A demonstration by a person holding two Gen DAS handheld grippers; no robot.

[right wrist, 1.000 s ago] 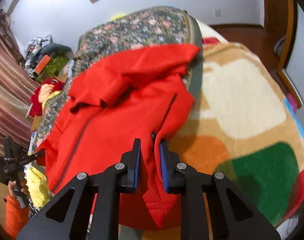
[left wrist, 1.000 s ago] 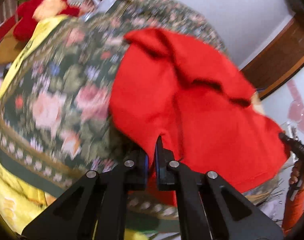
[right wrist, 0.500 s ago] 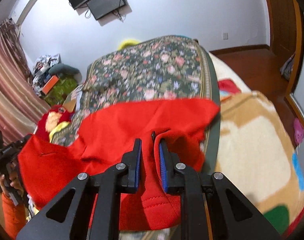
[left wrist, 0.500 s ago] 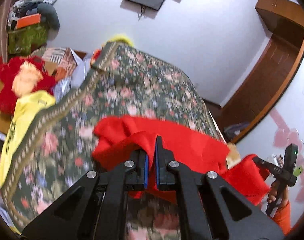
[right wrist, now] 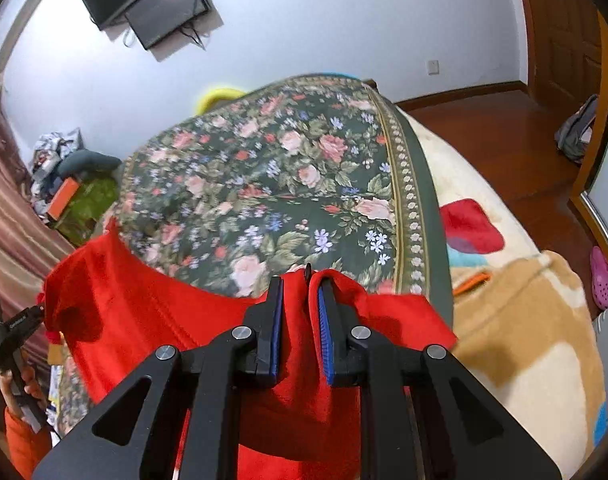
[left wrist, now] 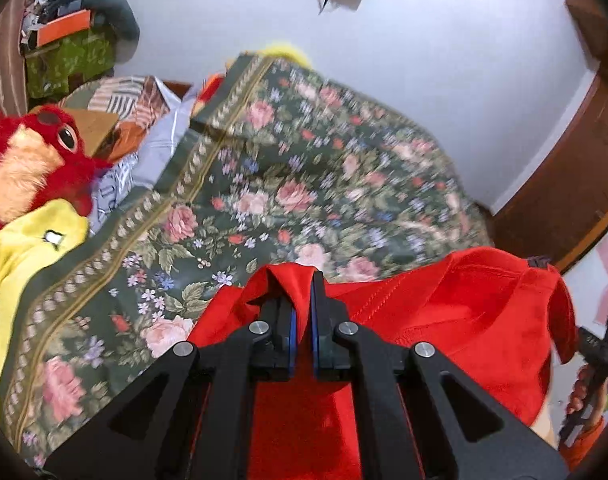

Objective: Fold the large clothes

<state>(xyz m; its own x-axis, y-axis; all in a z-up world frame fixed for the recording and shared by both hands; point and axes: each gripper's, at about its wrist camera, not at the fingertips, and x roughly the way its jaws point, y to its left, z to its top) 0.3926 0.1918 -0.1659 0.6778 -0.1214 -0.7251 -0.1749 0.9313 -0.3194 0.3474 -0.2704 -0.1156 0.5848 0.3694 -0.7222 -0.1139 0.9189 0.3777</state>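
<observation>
Both tools pinch red garment over floral bedspread.

Red fleece garment hangs stretched and bunched above the floral bedspread.

Floral bedspread, red plush toy, wall-mounted TV, patchwork blanket.
</observation>
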